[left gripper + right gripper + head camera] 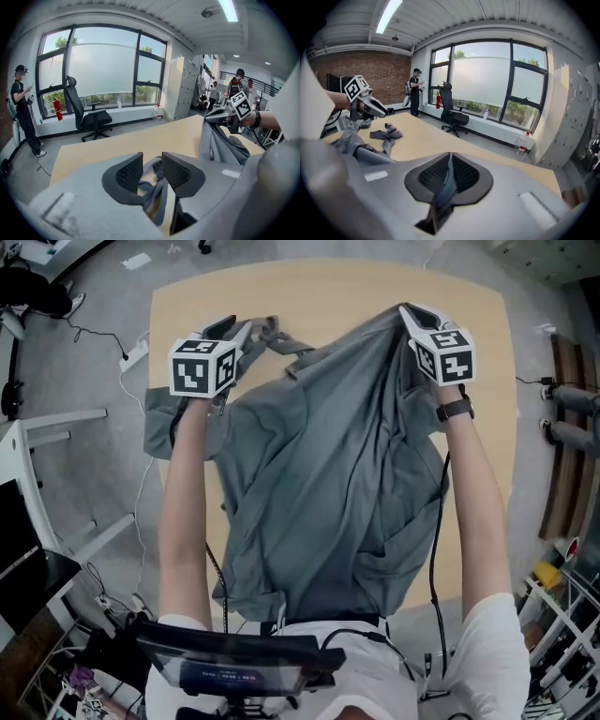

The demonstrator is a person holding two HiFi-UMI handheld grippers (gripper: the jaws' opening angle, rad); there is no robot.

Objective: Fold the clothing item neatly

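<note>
Head view shows me the grey shirt [328, 474] raised at its far edge and draping back across the table [328, 282] toward my operator's waist, its lower part hanging over the near edge. One bunched part spills off the table's left side. My right gripper [410, 315] has the shirt's upper right corner; in the right gripper view its jaws are clenched on a thin fold of the cloth, which runs down between the pads. My left gripper [246, 334] sits at the upper left, by a twisted strip of the shirt's edge. In the left gripper view its jaws stand apart, and that strip hangs loosely in the gap between them, so I count it as released rather than pinched. Both grippers are held above the tabletop, angled down, well apart from each other, with the cloth slack between them. Beyond the table I see a grey floor, a black chair [86, 117] by the windows and a person [23, 112] standing near it.
</note>
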